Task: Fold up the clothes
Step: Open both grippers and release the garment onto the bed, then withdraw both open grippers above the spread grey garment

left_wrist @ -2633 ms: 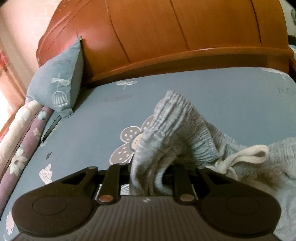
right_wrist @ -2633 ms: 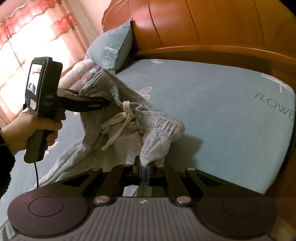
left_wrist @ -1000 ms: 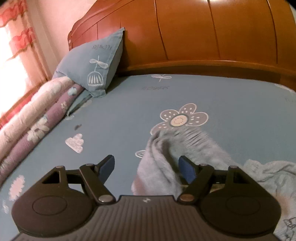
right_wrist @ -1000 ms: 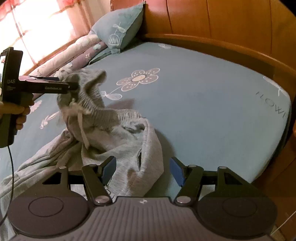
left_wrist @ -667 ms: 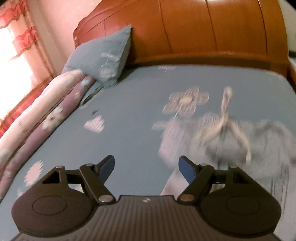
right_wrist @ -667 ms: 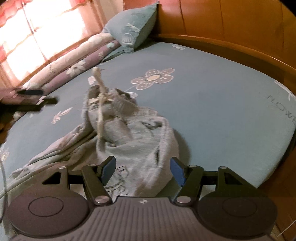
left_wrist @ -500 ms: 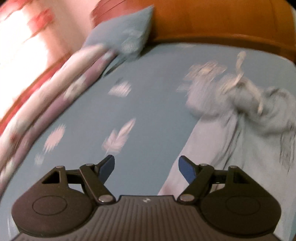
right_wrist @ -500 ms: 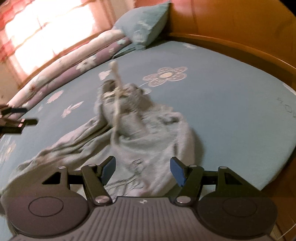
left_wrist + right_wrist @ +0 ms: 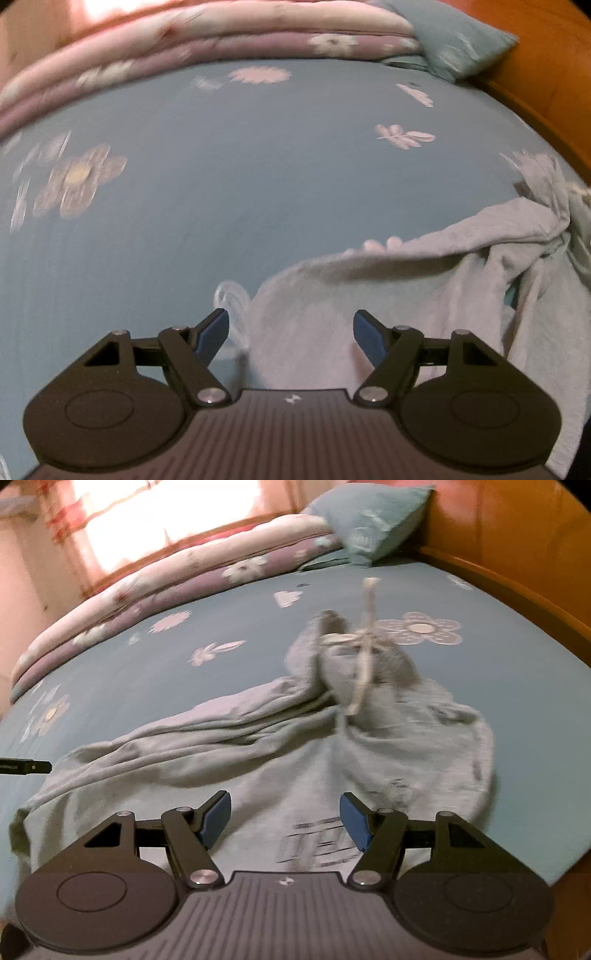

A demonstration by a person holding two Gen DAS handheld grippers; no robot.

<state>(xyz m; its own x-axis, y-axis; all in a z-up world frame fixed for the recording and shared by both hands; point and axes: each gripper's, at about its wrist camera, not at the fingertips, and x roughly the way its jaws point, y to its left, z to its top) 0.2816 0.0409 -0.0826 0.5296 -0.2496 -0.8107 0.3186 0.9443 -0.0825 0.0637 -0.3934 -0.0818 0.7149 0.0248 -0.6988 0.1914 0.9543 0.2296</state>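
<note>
Grey sweatpants (image 9: 295, 746) lie crumpled on the blue flowered bed sheet (image 9: 498, 709), waistband at the far end with a white drawstring (image 9: 364, 653) across it. My right gripper (image 9: 284, 808) hovers open over the near part, by a dark printed mark (image 9: 317, 843). In the left wrist view, one pant leg (image 9: 406, 295) runs from the right edge down to my left gripper (image 9: 290, 325). Its jaws are closing a little but stand wide, the leg's end below them and no pad pressing on it. The left gripper's tip (image 9: 26, 767) pokes in at the left edge of the right wrist view.
A rolled pink and purple floral quilt (image 9: 184, 579) lies along the far side of the bed under a bright window (image 9: 166, 513). A blue pillow (image 9: 373, 517) leans against the wooden headboard (image 9: 517, 535). The mattress edge (image 9: 535, 867) drops off at the right.
Both grippers let go of the waistband, which dropped onto the bed. The left gripper swept away from it along the leg to the leg's end. The right gripper shifted back and turned left.
</note>
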